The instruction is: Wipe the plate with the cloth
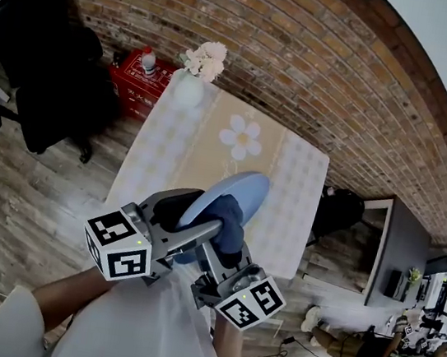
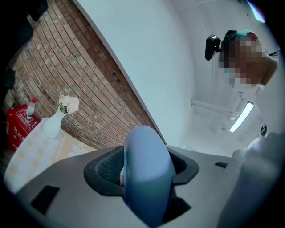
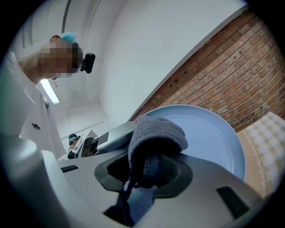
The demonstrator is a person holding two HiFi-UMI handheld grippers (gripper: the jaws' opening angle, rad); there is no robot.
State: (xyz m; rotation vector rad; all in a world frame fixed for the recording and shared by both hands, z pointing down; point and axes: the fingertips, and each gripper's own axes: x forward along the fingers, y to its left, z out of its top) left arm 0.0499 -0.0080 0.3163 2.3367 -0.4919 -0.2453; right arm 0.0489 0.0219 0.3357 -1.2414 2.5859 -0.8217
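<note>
A light blue plate (image 1: 238, 191) is held up on edge above the table, its rim clamped in my left gripper (image 1: 175, 210). In the left gripper view the plate's edge (image 2: 147, 173) fills the space between the jaws. My right gripper (image 1: 228, 249) is shut on a dark blue-grey cloth (image 1: 227, 220), which presses against the plate's face. The right gripper view shows the cloth (image 3: 156, 142) bunched between the jaws, with the plate (image 3: 209, 138) right behind it.
The table (image 1: 283, 224) carries a checked cloth with a daisy print (image 1: 241, 137) and a white vase of flowers (image 1: 195, 78) at its far end. A red crate (image 1: 137, 86) and a black chair (image 1: 47, 81) stand at the left. A brick wall runs behind.
</note>
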